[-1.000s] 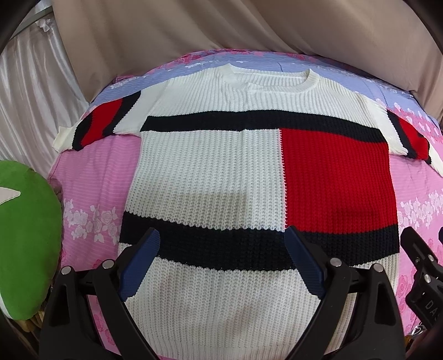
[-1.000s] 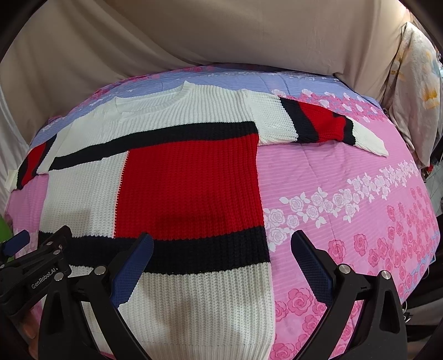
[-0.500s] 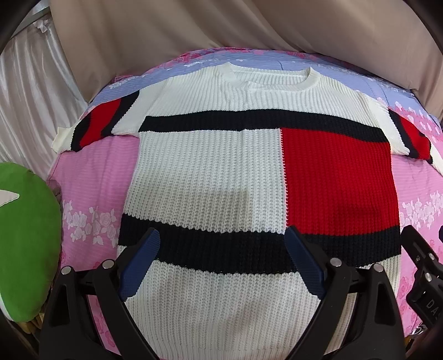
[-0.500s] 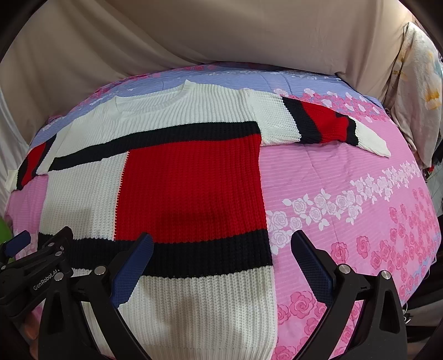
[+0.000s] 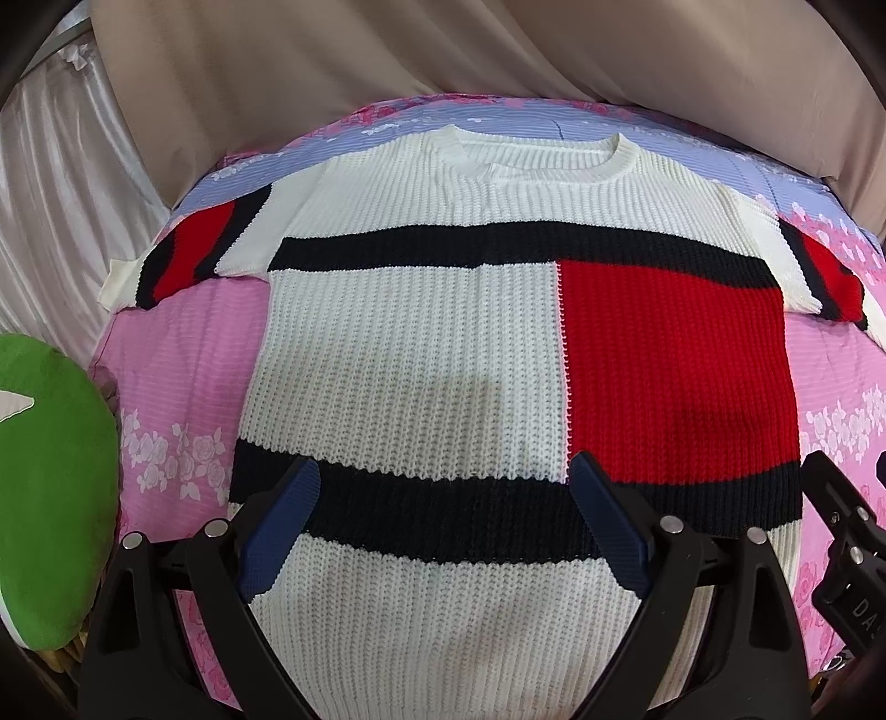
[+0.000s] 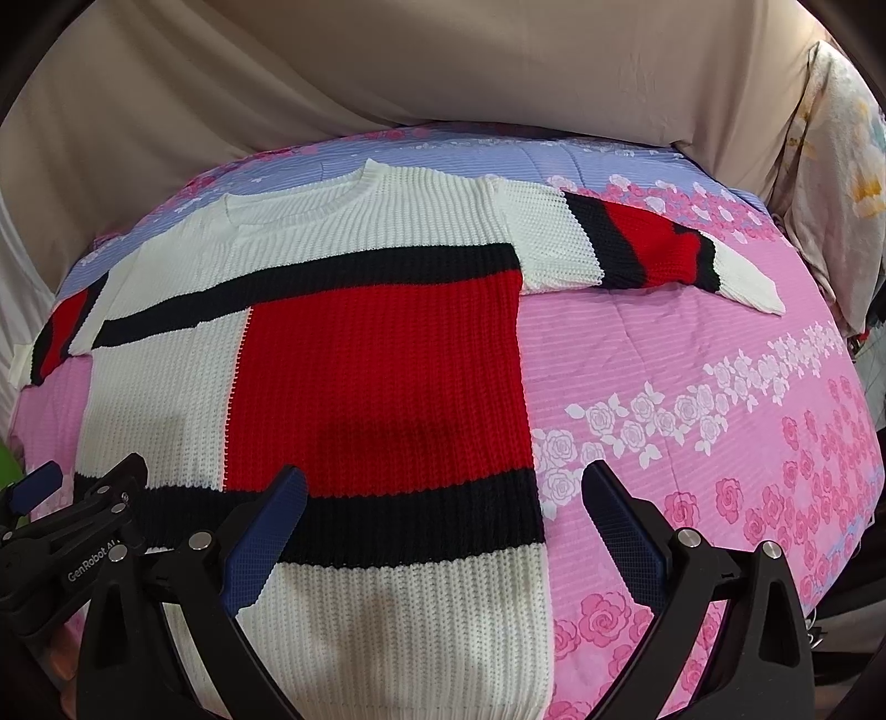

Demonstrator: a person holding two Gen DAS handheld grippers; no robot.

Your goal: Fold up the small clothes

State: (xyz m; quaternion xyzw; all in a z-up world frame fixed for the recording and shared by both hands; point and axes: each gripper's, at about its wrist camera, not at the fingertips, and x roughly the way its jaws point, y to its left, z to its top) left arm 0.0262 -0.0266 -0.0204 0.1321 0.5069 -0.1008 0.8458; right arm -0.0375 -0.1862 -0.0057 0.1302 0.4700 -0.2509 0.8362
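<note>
Sweater (image 5: 421,354) lies spread flat, front up, on the pink floral quilt (image 6: 692,376), collar toward the draped beige cloth (image 5: 498,50) at the far side and hem nearest the cameras. Very little has changed over the last second: the knit has not shifted or creased, both sleeves lie out sideways as before, and the views have only crept slightly, so that the lower navy band sits a touch lower in each picture. That small drift suggests both tools are easing toward the hem, and no fold has begun. Right sleeve (image 6: 648,249) stretches away from the body across the quilt, its white cuff furthest out; left sleeve (image 5: 183,260) does the same on the opposite side, pointing toward the green cushion (image 5: 50,498) that sits off the quilt's edge. Left gripper (image 5: 443,531) hovers over the hem's white-and-navy part, jaws spread wide with nothing between them. Right gripper (image 6: 443,531) hangs over the sweater's right lower corner, one finger above the knit and the other above bare quilt, likewise spread and holding nothing. Judging by this, the first grasp is still to come, probably at the hem or a sleeve.
</note>
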